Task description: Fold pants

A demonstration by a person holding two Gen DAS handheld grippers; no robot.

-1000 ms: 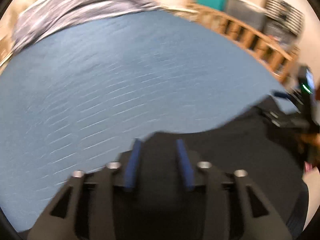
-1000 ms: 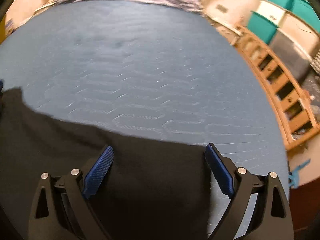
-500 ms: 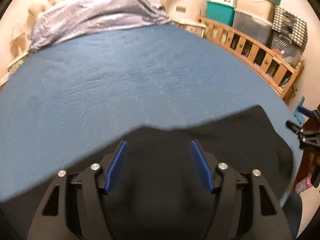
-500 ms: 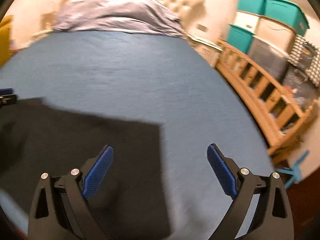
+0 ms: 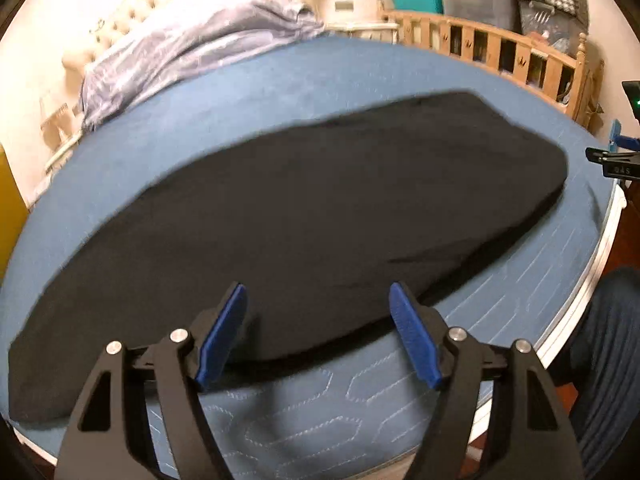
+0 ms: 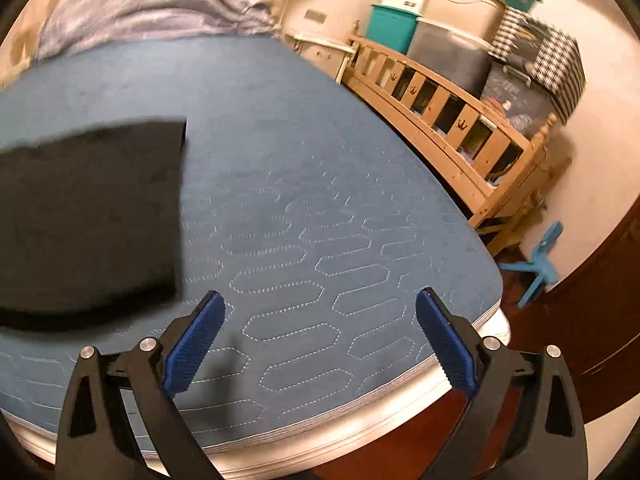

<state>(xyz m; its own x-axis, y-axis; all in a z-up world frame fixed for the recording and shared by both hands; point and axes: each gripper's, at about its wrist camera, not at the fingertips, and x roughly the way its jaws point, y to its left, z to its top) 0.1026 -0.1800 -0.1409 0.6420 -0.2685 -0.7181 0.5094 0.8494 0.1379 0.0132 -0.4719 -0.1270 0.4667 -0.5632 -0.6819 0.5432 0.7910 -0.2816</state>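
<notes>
From my left wrist cam, the pants [image 5: 304, 216] are lying flat across the blue quilted mattress [image 5: 520, 300] as one long dark strip, near the foot edge, and my left gripper [image 5: 318, 334] hangs just over their near edge with the jaws spread wide and nothing between them. They look like soft, matte, floppy cloth, light enough that I'd guess they'll sag and slide on themselves if I only pinch one layer, so I'd grab at a corner or along an end hem and take every layer in the bite. There's a rumpled lavender duvet [image 5: 192, 40] piled up by the headboard, well clear of things. Over on the right wrist cam, the right gripper [image 6: 320, 342] is also spread open and empty, sitting over bare mattress with the squared-off end of the pants off to its left, apart from the fingers. As for containers: stacked storage tubs [image 6: 440, 12], teal and grey, sit behind a wooden rail [image 6: 452, 120], lids on, and I can't tell what's inside them.
</notes>
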